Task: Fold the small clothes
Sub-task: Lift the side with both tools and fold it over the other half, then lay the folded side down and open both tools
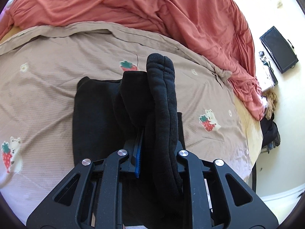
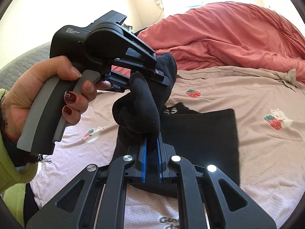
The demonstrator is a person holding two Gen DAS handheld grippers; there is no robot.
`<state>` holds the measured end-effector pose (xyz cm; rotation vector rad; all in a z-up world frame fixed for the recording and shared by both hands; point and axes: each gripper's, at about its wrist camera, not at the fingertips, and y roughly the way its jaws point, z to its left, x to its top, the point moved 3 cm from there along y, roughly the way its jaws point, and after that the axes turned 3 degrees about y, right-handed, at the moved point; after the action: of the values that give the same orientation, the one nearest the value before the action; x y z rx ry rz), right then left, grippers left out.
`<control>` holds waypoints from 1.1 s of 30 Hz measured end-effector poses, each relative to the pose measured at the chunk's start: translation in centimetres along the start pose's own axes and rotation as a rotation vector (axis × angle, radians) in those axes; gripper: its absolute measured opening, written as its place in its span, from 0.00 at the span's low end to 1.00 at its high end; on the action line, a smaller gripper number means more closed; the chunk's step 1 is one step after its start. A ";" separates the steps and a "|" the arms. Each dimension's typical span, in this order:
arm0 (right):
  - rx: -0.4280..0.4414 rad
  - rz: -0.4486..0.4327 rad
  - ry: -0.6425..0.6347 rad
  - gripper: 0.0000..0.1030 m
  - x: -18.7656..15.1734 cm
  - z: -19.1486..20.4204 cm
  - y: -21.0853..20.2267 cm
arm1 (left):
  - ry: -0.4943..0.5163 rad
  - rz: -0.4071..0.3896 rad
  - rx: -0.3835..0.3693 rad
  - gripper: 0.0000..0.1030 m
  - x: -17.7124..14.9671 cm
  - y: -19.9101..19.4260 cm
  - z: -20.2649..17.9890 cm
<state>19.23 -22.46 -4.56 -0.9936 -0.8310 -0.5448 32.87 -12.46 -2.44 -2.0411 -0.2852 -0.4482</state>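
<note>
Left gripper (image 1: 150, 133): jaws nearly closed, clamped on a black sock (image 1: 162, 99). The thick ribbed fabric fills the gap between the blue pads and stands up beyond the fingertips, its rounded end uppermost. Seen from the right wrist camera, the left gripper (image 2: 162, 76) is held by a hand (image 2: 43, 95) wrapped around the grey grip, index finger on the trigger, tool angled downward over the bed.

Right gripper (image 2: 151, 143): jaws pinched almost fully together on the other end of the same black sock (image 2: 141, 105), a narrow fold of cloth caught between the blue pads. The sock hangs bunched between the two grippers, off the bed.

Beneath both tools: a folded black garment (image 2: 205, 139) lying flat on the beige strawberry-print bedsheet (image 1: 47, 87). White lettering shows at its far edge, partly hidden by the sock. A crumpled coral duvet (image 1: 133, 3) is heaped along the far side of the bed.
</note>
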 end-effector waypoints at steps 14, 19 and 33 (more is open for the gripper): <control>-0.053 0.035 0.079 0.08 -1.6 -3.8 -1.6 | 0.040 0.070 -0.006 0.12 -1.1 4.6 -4.0; -0.064 0.079 0.160 0.08 -2.8 -5.7 -1.0 | 0.060 0.106 0.022 0.12 -2.0 7.0 -4.4; -0.088 0.180 0.214 0.15 -4.5 -6.9 1.0 | 0.017 0.086 -0.094 0.54 -2.0 6.4 -3.6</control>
<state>19.84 -27.99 -10.73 -1.0583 -0.5248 -0.5256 32.81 -18.77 -6.77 -2.1315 -0.1682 -0.4320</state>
